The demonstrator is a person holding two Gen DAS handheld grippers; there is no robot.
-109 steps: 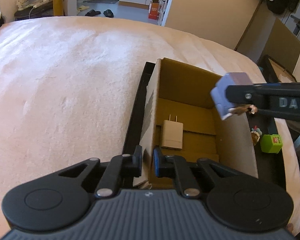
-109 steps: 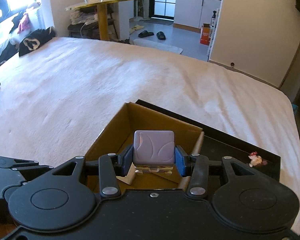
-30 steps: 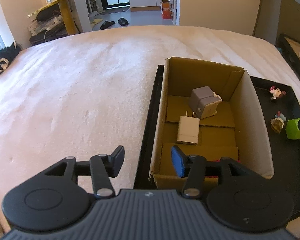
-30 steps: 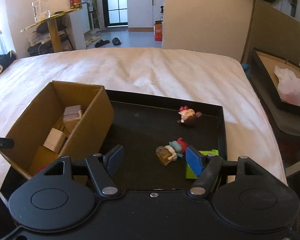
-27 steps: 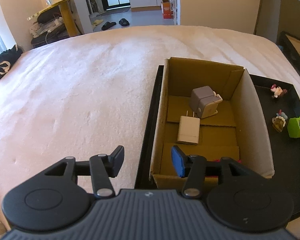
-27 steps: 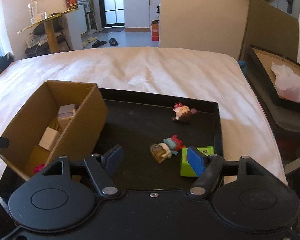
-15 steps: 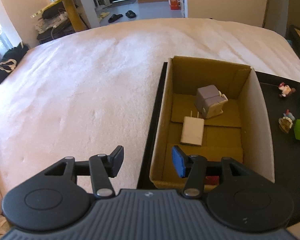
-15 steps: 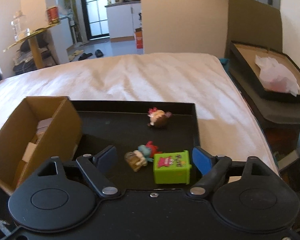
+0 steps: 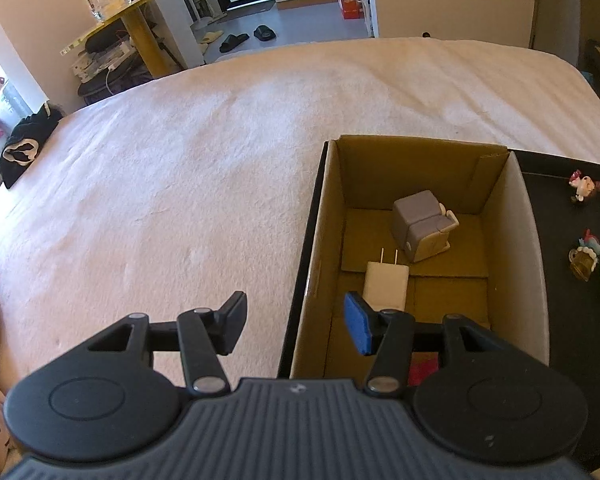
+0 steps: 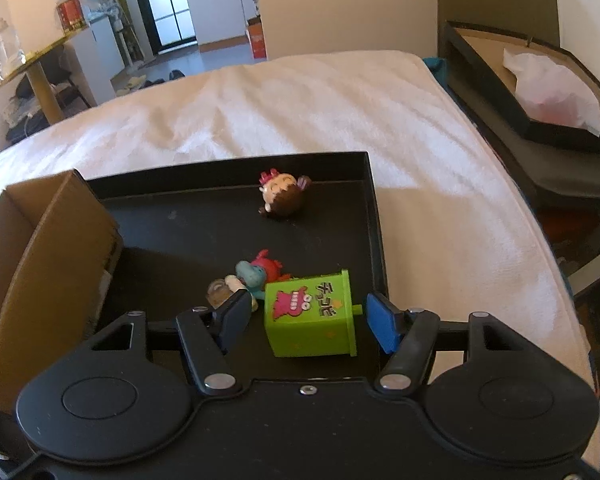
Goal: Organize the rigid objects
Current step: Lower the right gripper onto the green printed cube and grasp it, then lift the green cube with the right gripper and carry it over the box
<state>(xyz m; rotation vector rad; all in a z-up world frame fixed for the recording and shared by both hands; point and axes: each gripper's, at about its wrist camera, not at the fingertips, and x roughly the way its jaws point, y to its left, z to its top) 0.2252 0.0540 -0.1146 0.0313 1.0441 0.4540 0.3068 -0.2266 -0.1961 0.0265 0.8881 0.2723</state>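
The right tongs (image 10: 306, 322) are spread w/ the green toy box (image 10: 311, 316) between the two pads. The jaws have just been closing in, but there is a small gap on each side, so nothing is pinched. The left pad sits right by a small blue and red toy (image 10: 256, 274). The green box lies on the black tray (image 10: 374, 208) on the bed (image 10: 300, 108). A brown-haired doll (image 10: 282, 196) lies farther back on the tray.

The left tongs (image 9: 296, 326) are spread & hold nothing. They hang over the near left corner of the cardboard box (image 9: 518, 248). Inside it lie a white plug (image 9: 386, 284) & a gray cube toy (image 9: 422, 224), near each other.
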